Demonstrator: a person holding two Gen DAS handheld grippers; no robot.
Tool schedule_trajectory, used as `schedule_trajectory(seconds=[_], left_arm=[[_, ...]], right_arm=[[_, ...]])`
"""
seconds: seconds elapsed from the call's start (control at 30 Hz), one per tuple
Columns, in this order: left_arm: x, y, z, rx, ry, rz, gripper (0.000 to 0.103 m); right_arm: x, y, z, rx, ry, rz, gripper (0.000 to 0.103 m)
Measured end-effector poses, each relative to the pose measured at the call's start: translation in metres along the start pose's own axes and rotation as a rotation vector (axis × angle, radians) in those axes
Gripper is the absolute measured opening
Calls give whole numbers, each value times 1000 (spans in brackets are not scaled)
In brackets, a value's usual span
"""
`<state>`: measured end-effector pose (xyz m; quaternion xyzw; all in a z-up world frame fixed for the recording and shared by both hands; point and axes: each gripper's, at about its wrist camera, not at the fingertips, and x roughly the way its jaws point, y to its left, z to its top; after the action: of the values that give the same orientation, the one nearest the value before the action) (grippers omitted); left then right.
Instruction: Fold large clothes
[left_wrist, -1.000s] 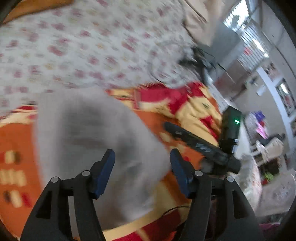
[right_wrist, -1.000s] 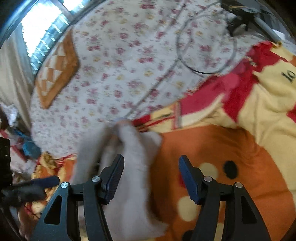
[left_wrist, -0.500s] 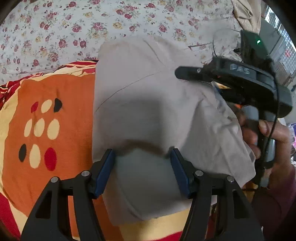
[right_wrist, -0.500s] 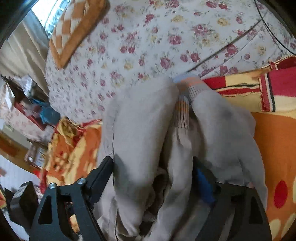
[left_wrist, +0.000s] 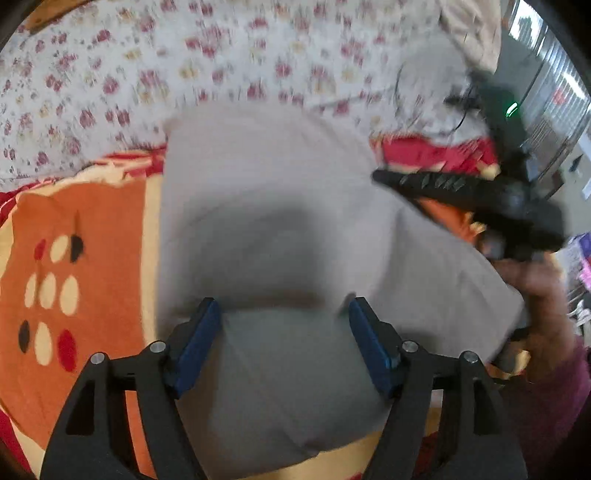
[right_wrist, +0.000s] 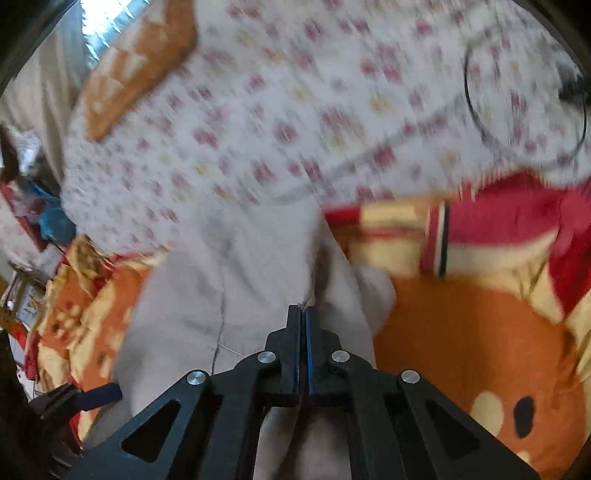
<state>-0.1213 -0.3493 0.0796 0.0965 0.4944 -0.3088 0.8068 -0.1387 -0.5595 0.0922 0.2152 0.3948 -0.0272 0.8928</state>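
Left black two-finger gripper with blue pads (left_wrist: 286, 332): jaws spread wide, low over the pale grey folded cloth garment (left_wrist: 266, 229), holding nothing; the cloth lies between and beneath the pads.

Right black two-finger gripper (right_wrist: 303, 314): jaws pressed together, blue pads meeting, at a raised ridge of the grey garment (right_wrist: 229, 280); whether cloth is pinched between them cannot be told through the blur. Seen from the left wrist view, this gripper (left_wrist: 391, 177) reaches in from the right side, carried by the person's right hand (left_wrist: 532, 295) in a maroon sleeve (left_wrist: 550, 413).

Count: one garment, two grippers, one visible hand.

Garment location: lying on the orange, yellow and red patterned fleece blanket (right_wrist: 472, 343), its far edge touching the white bedsheet with small red flowers (right_wrist: 295, 103).

Surface and room: a bed. One orange-and-cream chequered cushion (right_wrist: 136, 62) lies at the far left of the sheet; a thin black looped cable (right_wrist: 476, 110) lies on the sheet to the right. A bright window (right_wrist: 107, 26) sits beyond the cushion.
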Motion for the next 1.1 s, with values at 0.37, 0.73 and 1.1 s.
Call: schedule_trajectory(seconds=[0.37,0.73,1.1], left_arm=[[1,-3,-5,-3,-31,29,77],[-16,12,9,-81,-90,69,80],[0,5,3,-64,-52,64,80]], right_arm=[[7,34,-9,0,77,59,46],[-27,-1,-3,-40,-55,-63,12],[-90,34,-7,-185,-116,-71,42]])
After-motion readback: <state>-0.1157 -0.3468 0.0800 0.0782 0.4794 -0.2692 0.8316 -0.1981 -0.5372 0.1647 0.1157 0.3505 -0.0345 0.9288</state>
